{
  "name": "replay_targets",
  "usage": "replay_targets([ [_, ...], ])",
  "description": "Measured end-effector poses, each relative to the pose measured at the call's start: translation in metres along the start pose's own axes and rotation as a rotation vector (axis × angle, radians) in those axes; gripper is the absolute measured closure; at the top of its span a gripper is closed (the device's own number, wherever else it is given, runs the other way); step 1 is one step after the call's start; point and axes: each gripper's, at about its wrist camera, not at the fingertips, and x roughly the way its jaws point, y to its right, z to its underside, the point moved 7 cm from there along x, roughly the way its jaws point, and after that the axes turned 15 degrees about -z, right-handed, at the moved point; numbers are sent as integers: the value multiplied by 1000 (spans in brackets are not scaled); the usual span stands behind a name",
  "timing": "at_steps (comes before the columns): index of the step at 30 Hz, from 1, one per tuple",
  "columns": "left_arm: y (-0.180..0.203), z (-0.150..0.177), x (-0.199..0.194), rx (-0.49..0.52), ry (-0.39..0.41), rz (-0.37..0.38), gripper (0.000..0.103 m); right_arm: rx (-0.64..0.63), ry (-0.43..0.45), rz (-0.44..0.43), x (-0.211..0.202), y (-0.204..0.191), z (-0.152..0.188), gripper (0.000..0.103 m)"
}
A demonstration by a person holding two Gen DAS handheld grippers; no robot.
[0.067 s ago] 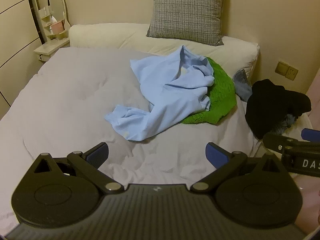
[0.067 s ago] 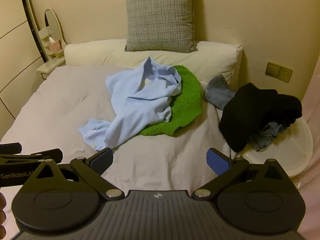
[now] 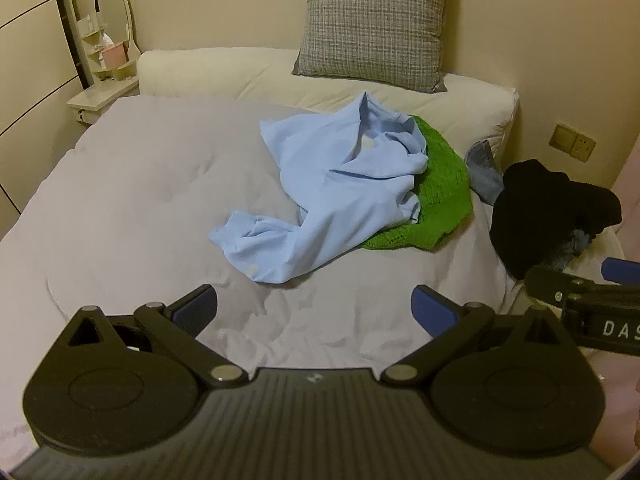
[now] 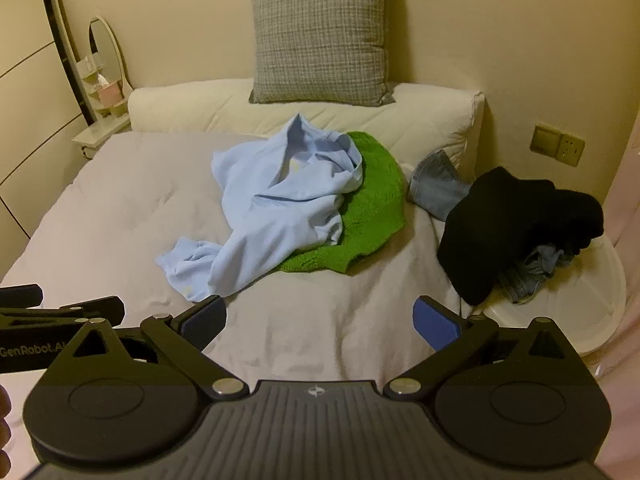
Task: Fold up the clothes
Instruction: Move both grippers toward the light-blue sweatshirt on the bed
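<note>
Bed (image 3: 132, 200) with a pale grey quilted duvet, lightly creased near the foot edge. A long cream bolster (image 4: 240, 108) lies across the head edge; a grey checked cushion (image 4: 322, 36) leans upright on the beige wall. Left head corner: a small white shelf with an oval mirror (image 3: 114, 4). Double wall socket (image 4: 558, 145) on the right wall.

Clothes: a crumpled light blue top (image 3: 340, 188), smooth fabric, lies mid-bed toward the head, one sleeve trailing toward the foot edge. It overlaps a green knitted garment (image 3: 440, 196), coarse texture. At the right edge, a black garment (image 4: 516, 224) is heaped over denim pieces (image 4: 436, 188), partly resting in a round white basin (image 4: 600, 300).

Left gripper (image 3: 316, 314) angles down over the foot edge, jaws spread wide, nothing between the blue pads. Right gripper (image 4: 318, 322) sits beside it, equally wide, empty.
</note>
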Motion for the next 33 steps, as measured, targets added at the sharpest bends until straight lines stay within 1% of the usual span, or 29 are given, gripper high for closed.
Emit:
replay_targets([
  [9,-3,-8,0,-6,-3,-5,1,-6,7,-1,2,0,-3,1],
  [16,-14,-6,1,-9,-5,-1,1,-16,5,-1,2,-6,-6,1],
  [24,-18,1,7,30,-6,25,1,-23,2,11,7,-10,-5,1],
  [29,-21,9,14,42,-26,39,1,-30,-14,23,13,-12,-4,1],
  [33,-28,9,20,37,-36,21,1,-43,-27,29,19,-15,-7,1],
])
